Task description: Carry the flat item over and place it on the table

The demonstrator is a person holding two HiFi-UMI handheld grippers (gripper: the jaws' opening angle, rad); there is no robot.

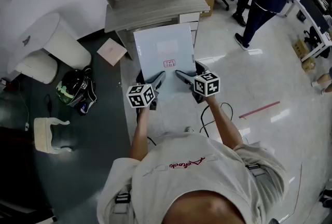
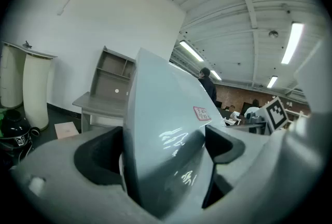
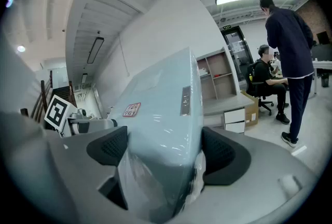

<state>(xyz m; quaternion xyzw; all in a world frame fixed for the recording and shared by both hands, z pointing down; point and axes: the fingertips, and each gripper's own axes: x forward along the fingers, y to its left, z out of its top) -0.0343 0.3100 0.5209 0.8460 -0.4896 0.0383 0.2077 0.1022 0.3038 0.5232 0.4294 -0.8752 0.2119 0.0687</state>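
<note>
Left gripper [image 1: 157,81] and right gripper [image 1: 182,76] jaws clamp just the flat item's [image 1: 163,49] near edge, so leverage could pry it loose.

Left gripper [image 1: 160,79], right gripper [image 1: 180,74]: fingers [image 2: 98,158] clamped.

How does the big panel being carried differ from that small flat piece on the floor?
The panel is larger and pale blue; the floor piece is pinkish. The panel is gripped by the left gripper and right gripper; the floor piece lies beside the desk. Both are flat rectangles.
</note>
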